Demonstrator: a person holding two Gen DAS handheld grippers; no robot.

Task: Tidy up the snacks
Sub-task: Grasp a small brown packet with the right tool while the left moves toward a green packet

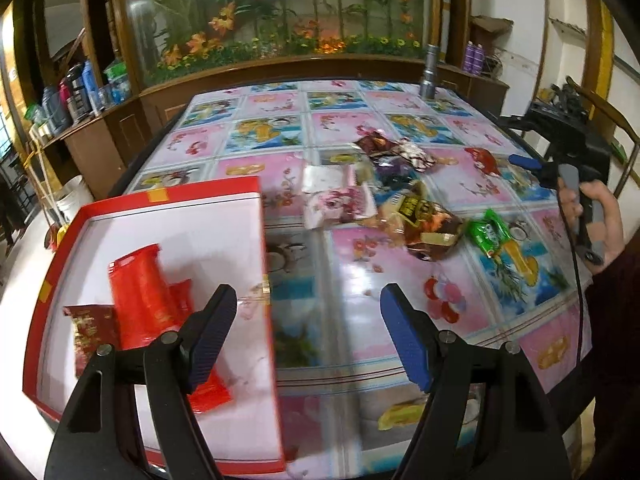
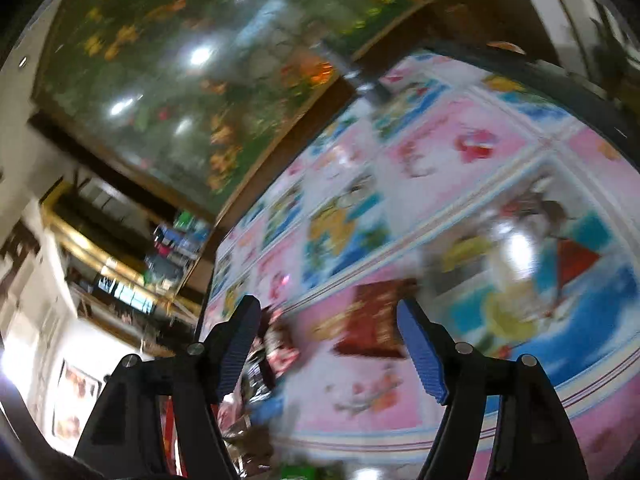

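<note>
In the left wrist view a red-rimmed white box (image 1: 168, 248) sits at the table's left edge, holding a red packet (image 1: 140, 300) and a dark red packet (image 1: 90, 328). My left gripper (image 1: 308, 300) is open and empty above the box's right wall. A pile of snack packets (image 1: 372, 184) lies mid-table, with a green packet (image 1: 490, 234) to its right. My right gripper (image 1: 524, 160) shows at the far right, held in a hand. In the blurred, tilted right wrist view my right gripper (image 2: 328, 312) is open and empty above a dark red packet (image 2: 376, 320).
The table (image 1: 360, 300) has a glossy pink and blue cartoon cover. A grey flashlight (image 1: 430, 72) stands at its far edge. A glass cabinet with flowers (image 1: 280, 12) stands behind. Bottles (image 1: 76, 92) line a shelf at left.
</note>
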